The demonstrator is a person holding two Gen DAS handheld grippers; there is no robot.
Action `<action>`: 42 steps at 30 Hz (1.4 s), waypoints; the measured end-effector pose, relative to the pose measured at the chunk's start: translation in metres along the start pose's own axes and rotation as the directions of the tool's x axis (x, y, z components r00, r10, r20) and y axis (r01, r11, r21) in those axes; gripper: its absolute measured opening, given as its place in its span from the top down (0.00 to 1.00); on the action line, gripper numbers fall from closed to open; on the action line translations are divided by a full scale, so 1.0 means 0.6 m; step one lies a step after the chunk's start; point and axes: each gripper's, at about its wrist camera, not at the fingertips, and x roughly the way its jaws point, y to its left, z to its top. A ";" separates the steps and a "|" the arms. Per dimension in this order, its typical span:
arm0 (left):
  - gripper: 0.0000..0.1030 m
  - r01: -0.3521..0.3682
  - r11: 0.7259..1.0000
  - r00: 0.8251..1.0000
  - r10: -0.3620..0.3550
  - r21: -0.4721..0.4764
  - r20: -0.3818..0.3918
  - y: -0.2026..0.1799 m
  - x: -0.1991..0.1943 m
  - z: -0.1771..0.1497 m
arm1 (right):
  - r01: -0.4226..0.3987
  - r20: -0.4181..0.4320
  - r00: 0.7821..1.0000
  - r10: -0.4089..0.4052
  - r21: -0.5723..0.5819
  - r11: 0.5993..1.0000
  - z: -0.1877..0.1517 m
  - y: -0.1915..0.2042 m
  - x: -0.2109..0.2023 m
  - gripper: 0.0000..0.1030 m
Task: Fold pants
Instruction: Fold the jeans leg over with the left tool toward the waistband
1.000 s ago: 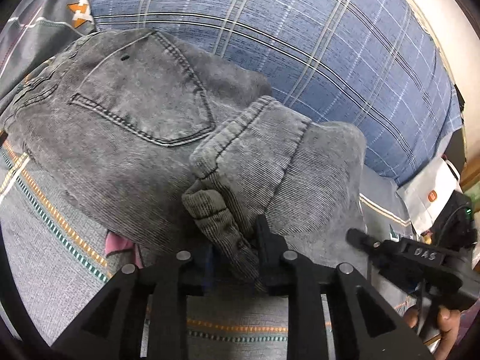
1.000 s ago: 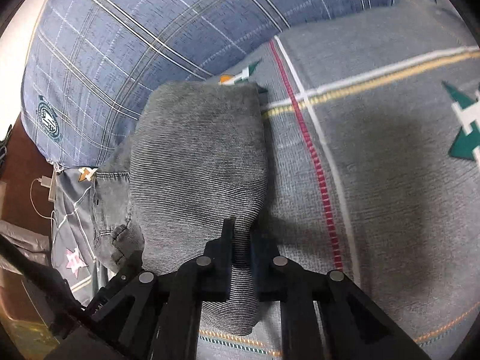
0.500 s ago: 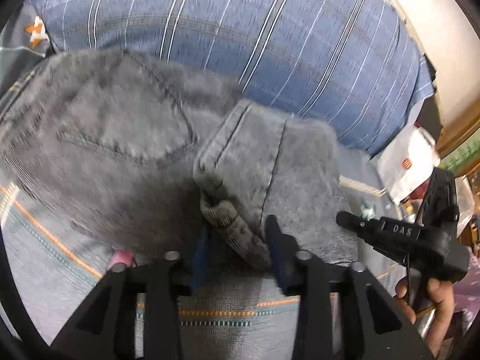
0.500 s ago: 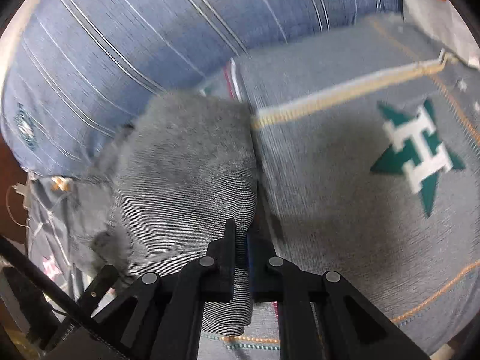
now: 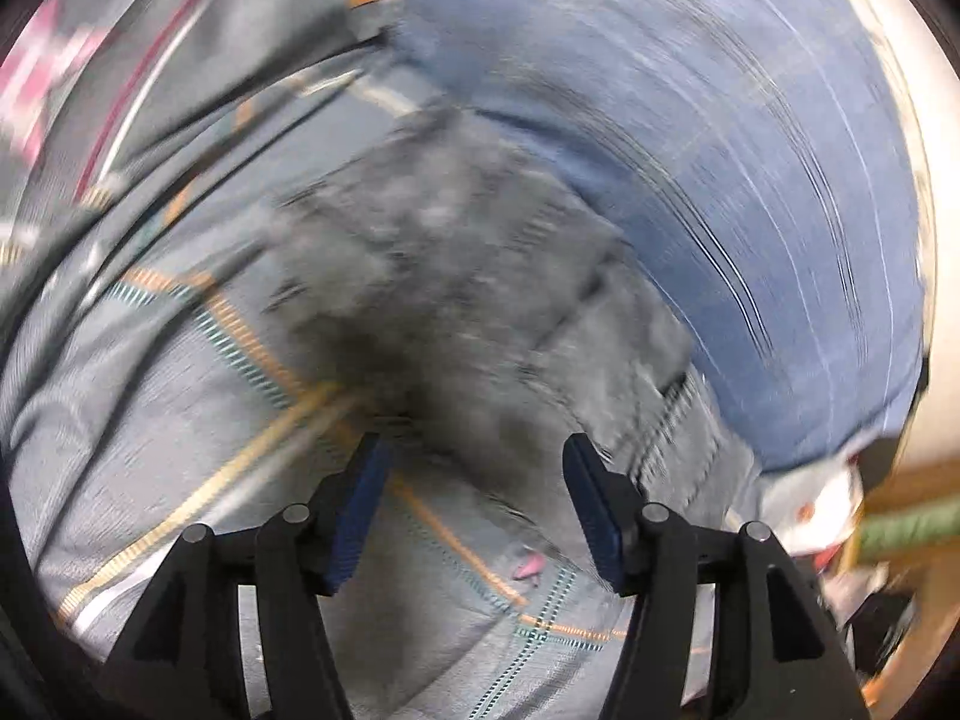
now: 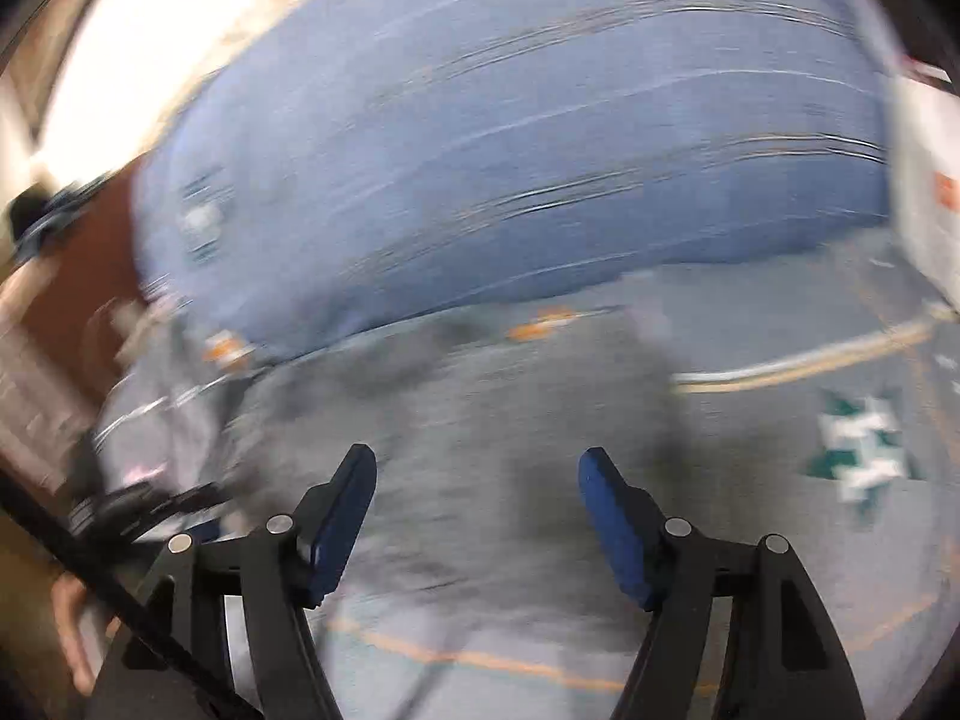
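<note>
The folded grey corduroy pants (image 5: 480, 276) lie in a compact bundle on the grey patterned bedspread (image 5: 180, 420), against a blue plaid pillow. Both views are blurred by motion. My left gripper (image 5: 474, 456) is open and empty, just in front of the bundle's near edge. In the right wrist view the pants (image 6: 468, 420) lie ahead of my right gripper (image 6: 477, 468), which is open and empty above the bundle's near edge.
The blue plaid pillow (image 5: 720, 150) rises behind the pants, and shows in the right wrist view (image 6: 510, 150) too. A white bag (image 6: 927, 180) sits at the far right. A green star pattern (image 6: 864, 444) marks the bedspread (image 6: 780, 540) to the right.
Both grippers let go of the pants and opened wide. Both pulled back and swung, blurring the views. The pants now rest folded on the bedspread.
</note>
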 end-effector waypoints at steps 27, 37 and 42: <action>0.69 -0.020 0.977 0.997 0.036 -0.212 0.069 0.048 0.068 0.084 | -0.231 -0.371 0.901 0.225 0.029 0.972 -0.074 0.144 0.280 0.84; 0.87 -0.141 0.935 0.954 0.041 0.326 0.296 -0.153 -0.009 0.043 | -0.346 -0.249 0.889 0.384 0.185 0.920 -0.002 0.095 0.196 0.30; 0.88 -0.142 0.816 0.958 -0.029 0.560 0.285 -0.264 -0.011 -0.007 | -0.328 -0.170 0.914 0.368 0.224 0.918 0.049 0.026 0.119 0.30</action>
